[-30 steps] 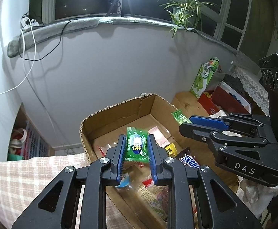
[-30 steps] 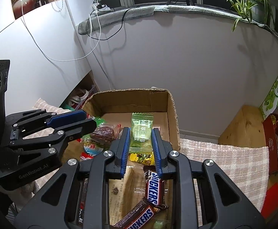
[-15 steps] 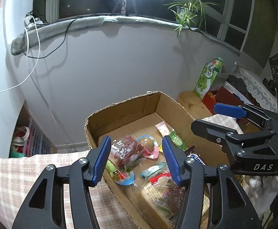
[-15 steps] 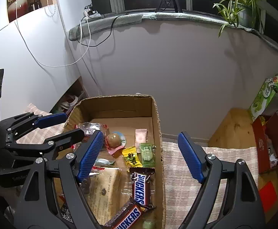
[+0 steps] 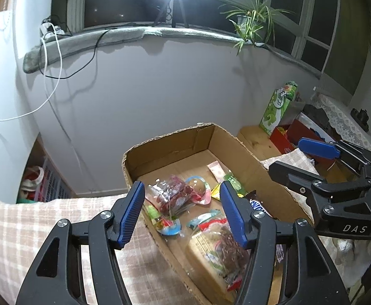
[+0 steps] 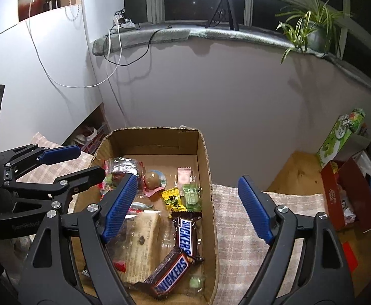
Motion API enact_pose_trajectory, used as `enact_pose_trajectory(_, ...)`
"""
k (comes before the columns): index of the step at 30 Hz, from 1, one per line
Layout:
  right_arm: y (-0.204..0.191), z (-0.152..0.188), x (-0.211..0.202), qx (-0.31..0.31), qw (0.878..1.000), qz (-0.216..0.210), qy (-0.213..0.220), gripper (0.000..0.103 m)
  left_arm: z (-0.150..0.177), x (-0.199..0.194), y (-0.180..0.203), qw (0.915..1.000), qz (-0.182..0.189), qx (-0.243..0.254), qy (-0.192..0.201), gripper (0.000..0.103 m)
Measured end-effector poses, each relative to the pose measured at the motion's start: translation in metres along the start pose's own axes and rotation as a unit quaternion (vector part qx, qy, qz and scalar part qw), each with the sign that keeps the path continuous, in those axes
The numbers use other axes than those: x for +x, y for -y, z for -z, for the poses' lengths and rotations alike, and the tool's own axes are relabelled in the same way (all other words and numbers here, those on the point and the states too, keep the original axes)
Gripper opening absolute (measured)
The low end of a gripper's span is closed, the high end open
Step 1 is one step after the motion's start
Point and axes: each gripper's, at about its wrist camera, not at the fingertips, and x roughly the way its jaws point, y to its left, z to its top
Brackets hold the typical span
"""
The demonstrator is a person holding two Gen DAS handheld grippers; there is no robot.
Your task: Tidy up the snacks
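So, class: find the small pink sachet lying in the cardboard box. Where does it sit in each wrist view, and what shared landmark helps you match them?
Left wrist view: pink sachet on the box floor, above and between the blue tong tips, beside a green sweet.
Right wrist view: pink sachet at mid-box, just above the green sweet.
Shared landmark: the cardboard box.

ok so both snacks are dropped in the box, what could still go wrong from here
1. The left gripper, jaws opening and empty, hangs over the cardboard box's near wall; sinking could snag the rim.
2. The right gripper is open beside it, so the two could bump.
3. The snacks lie jumbled: the Snickers bars overlap and the green candy touches the yellow candy, so they may need re-sorting.
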Motion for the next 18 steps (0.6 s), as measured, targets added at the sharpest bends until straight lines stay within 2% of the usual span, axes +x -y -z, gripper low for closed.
enact_pose_trajectory(2,-0.004,0.001,-0.007,-0.005,1.0,0.004,0.005,0.085,0.002,-0.005,0.0,1.0,0.001,-0.001,0.003,0.061)
enact_pose_trajectory(5,-0.011,0.003,-0.019,-0.009,1.0,0.007,0.017,0.092,0.005,-0.012,0.002,1.0,0.0,-0.001,0.007,0.061)
enact_pose_trajectory(18,-0.035,0.023,-0.079,-0.003,0.997,0.008,0.071,0.094,0.032,-0.062,0.007,0.9992,-0.014,0.005,0.039,0.062)
